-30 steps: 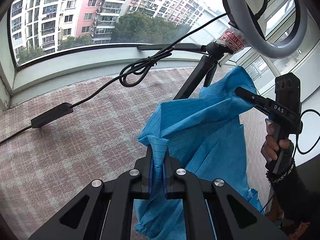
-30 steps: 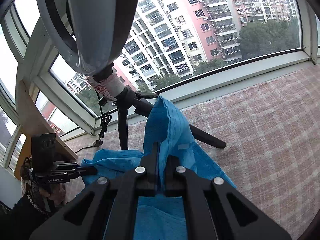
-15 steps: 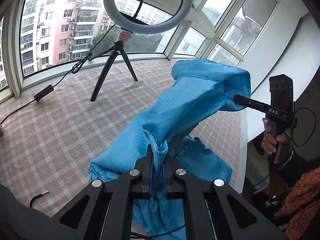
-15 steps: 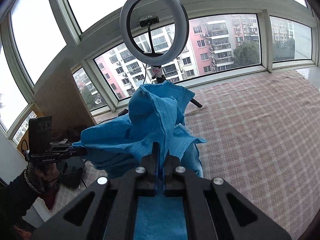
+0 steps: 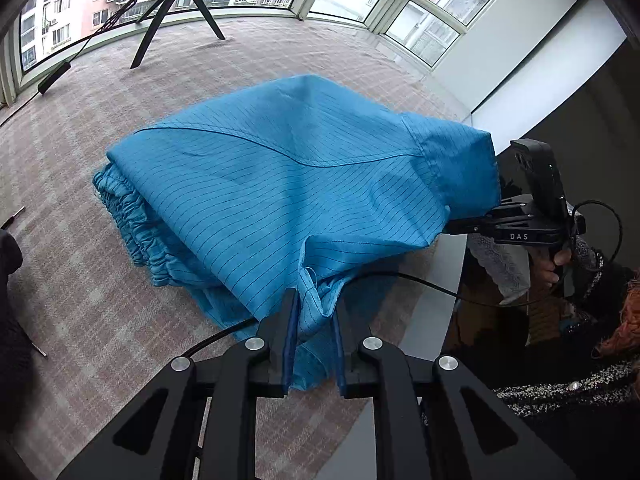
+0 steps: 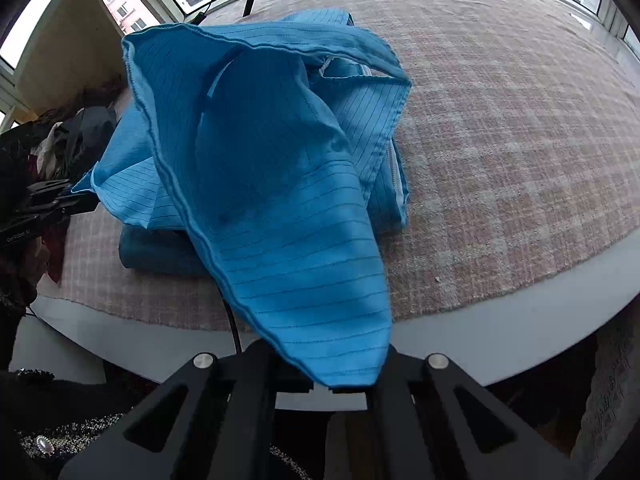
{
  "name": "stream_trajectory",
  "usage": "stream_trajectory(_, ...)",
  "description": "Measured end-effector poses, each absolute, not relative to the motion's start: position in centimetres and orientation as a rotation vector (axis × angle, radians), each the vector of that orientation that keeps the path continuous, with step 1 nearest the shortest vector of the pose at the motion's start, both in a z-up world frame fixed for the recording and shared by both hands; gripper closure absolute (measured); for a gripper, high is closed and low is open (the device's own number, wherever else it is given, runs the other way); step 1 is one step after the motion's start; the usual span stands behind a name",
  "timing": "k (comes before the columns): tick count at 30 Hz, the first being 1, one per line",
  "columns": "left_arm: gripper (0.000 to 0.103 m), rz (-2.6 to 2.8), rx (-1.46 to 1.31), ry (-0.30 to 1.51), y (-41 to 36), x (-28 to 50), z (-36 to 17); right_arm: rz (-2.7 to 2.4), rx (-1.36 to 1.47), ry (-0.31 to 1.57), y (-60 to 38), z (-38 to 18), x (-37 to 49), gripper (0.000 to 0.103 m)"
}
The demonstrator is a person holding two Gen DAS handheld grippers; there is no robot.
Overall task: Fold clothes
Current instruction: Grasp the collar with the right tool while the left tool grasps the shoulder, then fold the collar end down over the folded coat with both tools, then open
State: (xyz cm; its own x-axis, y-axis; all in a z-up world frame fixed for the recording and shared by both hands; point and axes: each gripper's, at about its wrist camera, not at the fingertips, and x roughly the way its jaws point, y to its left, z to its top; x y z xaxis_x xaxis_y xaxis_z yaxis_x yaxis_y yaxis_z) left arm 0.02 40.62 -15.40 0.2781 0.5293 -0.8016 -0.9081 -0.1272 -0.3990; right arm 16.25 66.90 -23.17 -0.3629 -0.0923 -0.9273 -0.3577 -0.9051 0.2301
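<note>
The blue garment (image 5: 280,184) lies doubled over on the checked cloth (image 5: 80,288) near the table edge, so one fold looks made. The left gripper (image 5: 314,344) is opening, a hem corner loose between its fingers. The right gripper (image 6: 340,384) is also beginning to open, with fabric between its jaws. Smoothing and further folds remain.

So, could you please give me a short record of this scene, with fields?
garment: blue garment, partly folded, heaped on the checked mat
left gripper: jaws opening, a loose fold of the garment between the fingers
right gripper: holds the garment's corner lifted off the mat, jaws starting to open
background: tripod on the mat near the windows
</note>
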Motion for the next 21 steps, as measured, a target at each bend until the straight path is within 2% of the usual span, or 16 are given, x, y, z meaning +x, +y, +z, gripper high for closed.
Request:
stream_trajectory(1, 0.079, 1.296, -1.105, 0.459, 40.5, 0.4, -15.0, 2.393, -1.675, 0.567, 66.7, -22.8, 16.5, 0.091)
stream_trajectory(2, 0.074, 1.284, -1.103, 0.471, 40.4, 0.7, -14.9, 2.412, -1.673, 0.519, 66.4, -22.2, 16.6, 0.079)
stream_trajectory(3, 0.074, 1.271, -1.105, 0.482, 40.4, 1.0, -14.9, 2.430, -1.670, 0.470, 66.1, -21.7, 16.7, 0.066)
stream_trajectory(4, 0.074, 1.249, -1.113, 0.496, 40.3, 1.3, -15.0, 2.444, -1.664, 0.411, 65.7, -21.2, 16.8, 0.062)
stream_trajectory(9, 0.074, 1.233, -1.061, 0.584, 39.9, 2.4, -14.3, 2.469, -1.693, 0.295, 64.6, -20.1, 17.7, 0.062)
stream_trajectory(13, 0.074, 1.270, -1.036, 0.552, 41.1, 0.9, -13.1, 2.527, -1.539, 0.240, 64.5, -16.3, 19.1, 0.062)
stream_trajectory(14, 0.074, 1.279, -1.024, 0.542, 41.7, 0.5, -13.0, 2.552, -1.500, 0.237, 64.4, -15.4, 19.4, 0.056)
stream_trajectory(15, 0.072, 1.290, -1.008, 0.539, 42.1, 0.2, -12.9, 2.582, -1.478, 0.220, 64.1, -14.8, 19.0, 0.046)
stream_trajectory(17, 0.072, 1.296, -1.006, 0.533, 43.3, -0.4, -13.5, 2.621, -1.440, 0.091, 63.4, -14.7, 17.7, 0.041)
stream_trajectory(20, 0.072, 1.260, -1.094, 0.496, 44.6, -1.6, -16.1, 2.607, -1.539, -0.025, 62.8, -17.3, 15.1, 0.042)
stream_trajectory(21, 0.072, 1.252, -1.123, 0.497, 44.8, -1.8, -17.1, 2.590, -1.595, -0.048, 62.7, -18.6, 14.1, 0.063)
